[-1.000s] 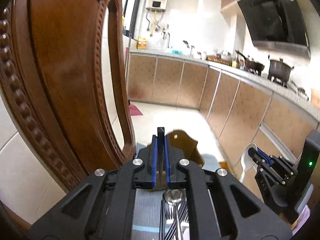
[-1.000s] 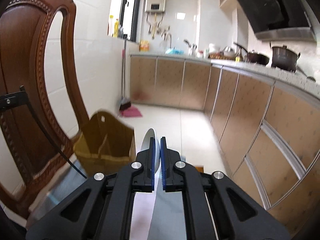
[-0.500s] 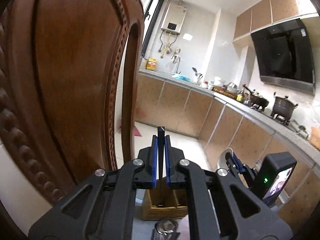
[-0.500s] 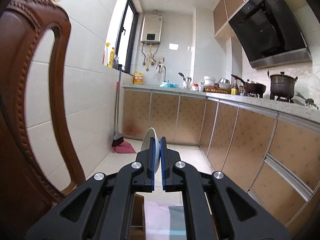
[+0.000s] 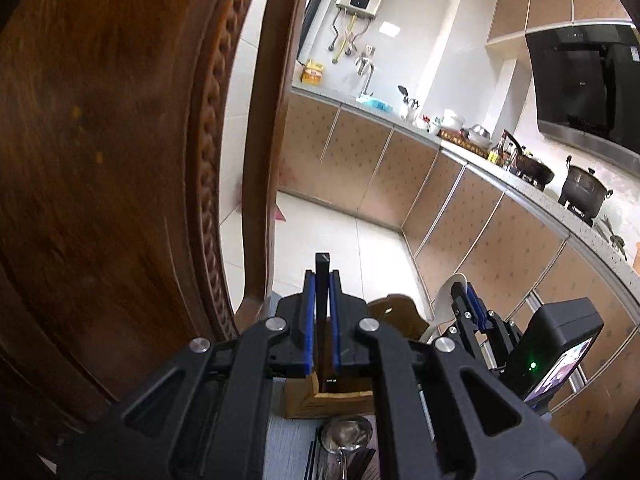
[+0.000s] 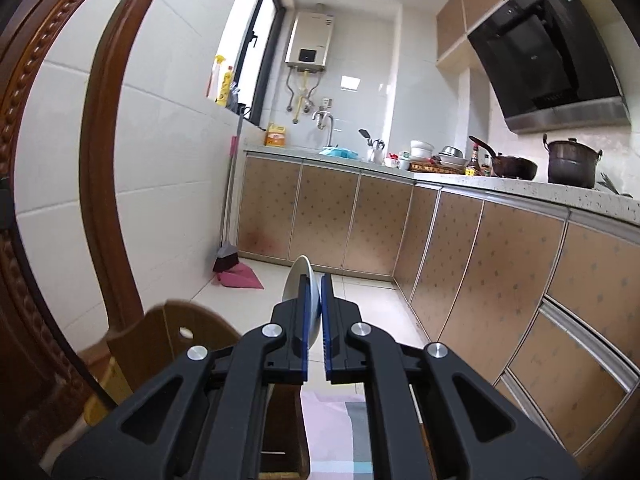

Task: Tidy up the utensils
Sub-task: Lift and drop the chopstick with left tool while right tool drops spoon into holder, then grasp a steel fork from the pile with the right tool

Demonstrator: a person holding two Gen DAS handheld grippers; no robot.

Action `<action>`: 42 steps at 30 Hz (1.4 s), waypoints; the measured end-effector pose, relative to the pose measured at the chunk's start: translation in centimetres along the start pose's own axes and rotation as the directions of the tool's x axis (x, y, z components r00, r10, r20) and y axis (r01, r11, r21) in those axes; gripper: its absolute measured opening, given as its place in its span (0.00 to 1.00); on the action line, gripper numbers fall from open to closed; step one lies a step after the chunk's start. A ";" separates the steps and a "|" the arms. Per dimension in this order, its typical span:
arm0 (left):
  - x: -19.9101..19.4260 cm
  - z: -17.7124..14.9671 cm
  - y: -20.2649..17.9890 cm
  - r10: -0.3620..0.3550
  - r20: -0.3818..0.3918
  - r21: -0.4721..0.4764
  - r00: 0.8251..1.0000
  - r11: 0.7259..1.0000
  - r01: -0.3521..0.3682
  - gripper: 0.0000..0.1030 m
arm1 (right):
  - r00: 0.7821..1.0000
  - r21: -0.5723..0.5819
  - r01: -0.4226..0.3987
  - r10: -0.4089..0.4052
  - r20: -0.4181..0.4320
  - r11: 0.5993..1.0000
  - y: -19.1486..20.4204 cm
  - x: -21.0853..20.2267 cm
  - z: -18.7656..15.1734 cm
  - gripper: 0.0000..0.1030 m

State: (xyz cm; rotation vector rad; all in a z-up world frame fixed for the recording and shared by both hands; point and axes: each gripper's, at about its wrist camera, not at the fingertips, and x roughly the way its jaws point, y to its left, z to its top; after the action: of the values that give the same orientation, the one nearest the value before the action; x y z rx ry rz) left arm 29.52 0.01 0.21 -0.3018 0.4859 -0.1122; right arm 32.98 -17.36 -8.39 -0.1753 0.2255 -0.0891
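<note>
My left gripper is shut on a thin black chopstick that sticks up past the blue pads. It hovers over a wooden utensil holder. A steel spoon and dark chopsticks lie just in front of the holder. My right gripper is shut on a white ceramic spoon, bowl end up. It also shows in the left wrist view to the right of the holder. The holder's top shows at lower left of the right wrist view.
A carved wooden chair back stands close on the left. A striped cloth covers the surface below. Kitchen cabinets run along the right, with pots on the counter. A broom and pink dustpan stand by the wall.
Both grippers tilted up half a second ago and have since tipped back down toward the holder. The holder is back in both views. Both still hold their utensils.
</note>
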 end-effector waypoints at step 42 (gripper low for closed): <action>9.1 -16.9 1.1 0.151 -0.617 0.196 0.772 0.980 -0.035 0.39 | 0.528 0.360 -0.358 0.504 -0.683 0.862 -2.4 -2.9 -16.1 0.39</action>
State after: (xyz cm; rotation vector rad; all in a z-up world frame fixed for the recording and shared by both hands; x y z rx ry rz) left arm 29.47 -4.90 -18.41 -0.0548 1.1584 -0.1583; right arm 26.34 -22.01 -22.79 0.1212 1.1208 0.3396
